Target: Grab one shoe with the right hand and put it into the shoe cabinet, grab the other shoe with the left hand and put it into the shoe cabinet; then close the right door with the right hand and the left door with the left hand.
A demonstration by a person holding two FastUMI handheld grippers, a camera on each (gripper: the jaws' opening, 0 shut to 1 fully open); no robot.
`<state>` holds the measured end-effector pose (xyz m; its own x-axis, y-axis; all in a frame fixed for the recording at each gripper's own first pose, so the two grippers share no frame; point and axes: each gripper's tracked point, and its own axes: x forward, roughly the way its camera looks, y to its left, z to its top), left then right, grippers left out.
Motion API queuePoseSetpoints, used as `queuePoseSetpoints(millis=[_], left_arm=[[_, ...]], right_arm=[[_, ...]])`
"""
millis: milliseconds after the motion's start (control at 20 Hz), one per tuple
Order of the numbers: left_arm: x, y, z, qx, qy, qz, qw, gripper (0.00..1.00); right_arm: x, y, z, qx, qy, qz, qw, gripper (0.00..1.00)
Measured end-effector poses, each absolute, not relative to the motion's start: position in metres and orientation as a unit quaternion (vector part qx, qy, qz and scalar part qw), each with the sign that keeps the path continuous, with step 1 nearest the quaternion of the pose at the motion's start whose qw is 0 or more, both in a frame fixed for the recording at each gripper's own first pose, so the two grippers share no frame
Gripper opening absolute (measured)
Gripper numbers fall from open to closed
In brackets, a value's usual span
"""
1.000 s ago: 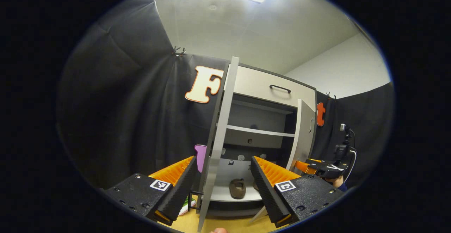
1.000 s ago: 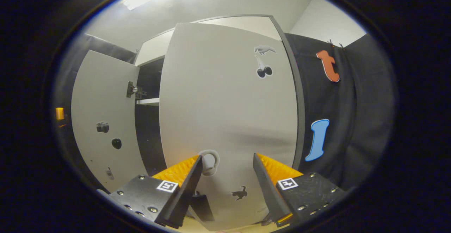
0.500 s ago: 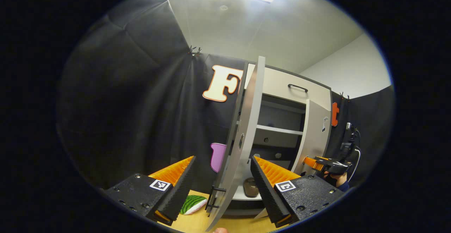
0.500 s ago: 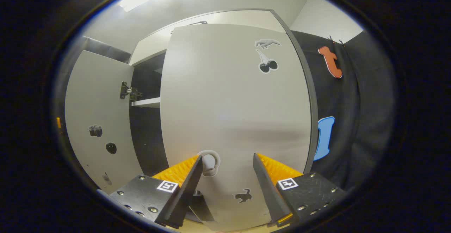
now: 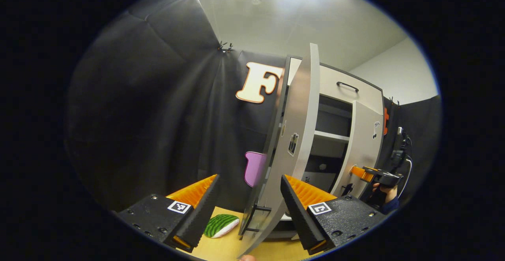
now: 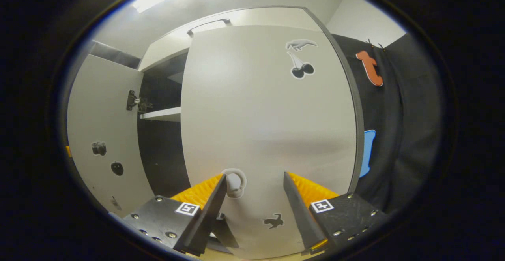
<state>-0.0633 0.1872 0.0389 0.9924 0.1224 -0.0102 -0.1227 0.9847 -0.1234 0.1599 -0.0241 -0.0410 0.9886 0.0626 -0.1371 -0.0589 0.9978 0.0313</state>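
The left gripper (image 5: 248,209) was wide open with the left door (image 5: 294,142) between its fingers. The right gripper (image 6: 254,209) was wide open against the right door (image 6: 268,126).

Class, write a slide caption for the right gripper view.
Open right gripper faces the right cabinet door, nearly closed; the left door stands ajar.

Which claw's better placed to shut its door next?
Likely right. The right claw sits open against the right door, which is nearly shut. The left door stands wider open, edge between the left claw fingers.
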Motion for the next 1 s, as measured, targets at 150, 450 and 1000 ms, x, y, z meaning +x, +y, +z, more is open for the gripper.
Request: queuePoseSetpoints(millis=[150,450,1000], left_arm=[[-0.061,0.188,0.037,-0.054,0.004,0.059,0.997,0.93],[-0.055,0.188,0.032,-0.046,0.011,0.048,0.998,0.92],[-0.042,0.175,0.031,-0.039,0.021,0.015,0.999,0.84]], right_arm=[[0.164,-0.023,-0.041,0.008,0.068,0.023,0.997,0.87],[0.17,-0.022,-0.045,-0.02,0.06,0.005,0.998,0.87],[0.156,-0.024,-0.037,-0.02,0.055,0.001,0.998,0.88]])
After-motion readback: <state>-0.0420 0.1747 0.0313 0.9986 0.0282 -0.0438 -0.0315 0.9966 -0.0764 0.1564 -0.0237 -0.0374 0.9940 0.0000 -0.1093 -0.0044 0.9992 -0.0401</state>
